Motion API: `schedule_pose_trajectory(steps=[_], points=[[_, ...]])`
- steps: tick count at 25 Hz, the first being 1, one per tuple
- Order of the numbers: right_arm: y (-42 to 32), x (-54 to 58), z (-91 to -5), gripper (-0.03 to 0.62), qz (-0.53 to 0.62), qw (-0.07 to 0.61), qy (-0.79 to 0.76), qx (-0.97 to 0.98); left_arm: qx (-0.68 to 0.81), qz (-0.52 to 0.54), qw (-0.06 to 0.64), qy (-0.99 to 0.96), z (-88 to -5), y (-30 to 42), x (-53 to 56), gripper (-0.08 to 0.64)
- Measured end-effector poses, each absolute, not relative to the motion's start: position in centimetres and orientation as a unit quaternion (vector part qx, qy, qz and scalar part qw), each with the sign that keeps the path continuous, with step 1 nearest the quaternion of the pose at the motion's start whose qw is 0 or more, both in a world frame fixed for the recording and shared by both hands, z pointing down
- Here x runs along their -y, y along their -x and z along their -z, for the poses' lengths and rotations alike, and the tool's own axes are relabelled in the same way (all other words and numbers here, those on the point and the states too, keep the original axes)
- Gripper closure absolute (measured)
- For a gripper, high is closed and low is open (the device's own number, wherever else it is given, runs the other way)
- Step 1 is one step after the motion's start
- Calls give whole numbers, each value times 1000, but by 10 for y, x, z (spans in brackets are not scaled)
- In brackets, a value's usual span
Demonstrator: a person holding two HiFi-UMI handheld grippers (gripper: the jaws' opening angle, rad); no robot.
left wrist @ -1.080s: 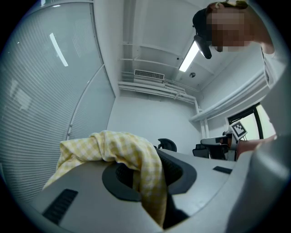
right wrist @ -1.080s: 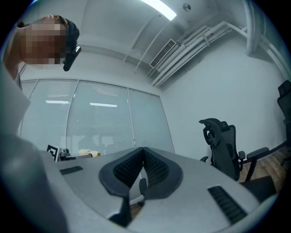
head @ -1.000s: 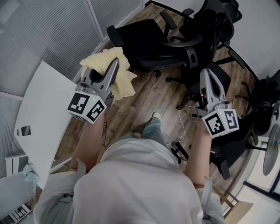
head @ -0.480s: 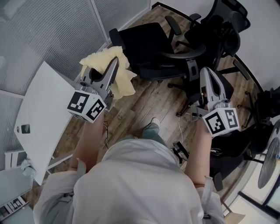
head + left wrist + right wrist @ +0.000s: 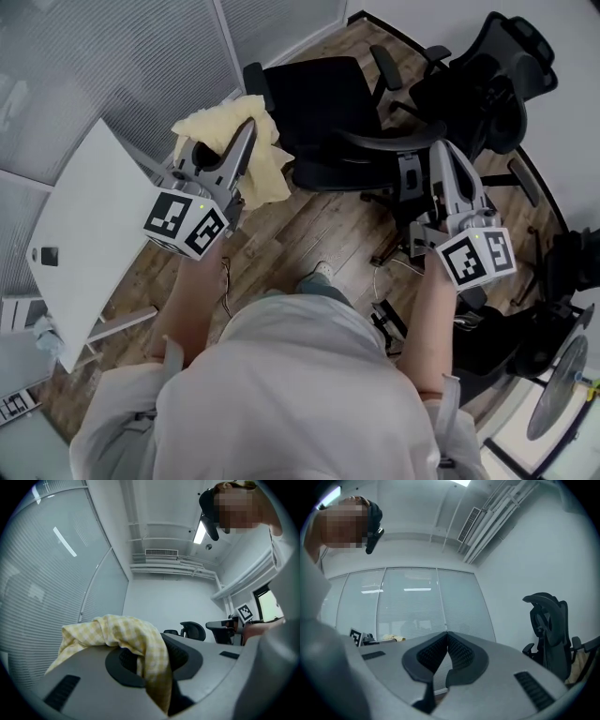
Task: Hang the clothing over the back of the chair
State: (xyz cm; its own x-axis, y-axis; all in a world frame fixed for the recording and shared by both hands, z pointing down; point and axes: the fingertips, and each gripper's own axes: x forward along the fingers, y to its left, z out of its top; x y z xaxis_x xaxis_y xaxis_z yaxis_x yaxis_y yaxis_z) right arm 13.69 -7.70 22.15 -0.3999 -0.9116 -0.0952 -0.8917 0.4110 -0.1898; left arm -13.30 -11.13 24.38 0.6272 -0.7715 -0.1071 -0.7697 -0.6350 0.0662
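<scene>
A pale yellow checked garment [image 5: 246, 150] hangs bunched from my left gripper [image 5: 246, 131], which is shut on it at chest height. In the left gripper view the cloth [image 5: 140, 644] drapes over the left jaw and runs down between the pads. My right gripper [image 5: 442, 155] is shut with nothing in it; its pads [image 5: 446, 648] meet at the tips. Ahead stands a black office chair [image 5: 323, 98], its seat facing me, just beyond both grippers. Its backrest [image 5: 403, 141] curves low at the right. Both grippers point roughly level.
A white table [image 5: 84, 234] stands at the left beside a frosted glass wall [image 5: 103, 66]. More black office chairs [image 5: 497, 66] crowd the back right. Another black chair base [image 5: 497, 328] and cables lie on the wooden floor [image 5: 309, 234] at the right.
I have stepped forward: the black chair and the table have slid closer and lower in the head view. Both grippers keep their poses, the left still holding the cloth.
</scene>
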Motion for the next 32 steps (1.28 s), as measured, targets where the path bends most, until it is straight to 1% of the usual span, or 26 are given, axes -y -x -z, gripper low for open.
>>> schedule_pose_trajectory(steps=[18, 32], points=[[-159, 172, -229, 571, 71, 95, 456, -882, 502, 57, -3, -863, -239, 107, 151, 466], [-158, 205, -237, 571, 87, 105, 427, -894, 515, 52, -4, -856, -237, 103, 163, 468]])
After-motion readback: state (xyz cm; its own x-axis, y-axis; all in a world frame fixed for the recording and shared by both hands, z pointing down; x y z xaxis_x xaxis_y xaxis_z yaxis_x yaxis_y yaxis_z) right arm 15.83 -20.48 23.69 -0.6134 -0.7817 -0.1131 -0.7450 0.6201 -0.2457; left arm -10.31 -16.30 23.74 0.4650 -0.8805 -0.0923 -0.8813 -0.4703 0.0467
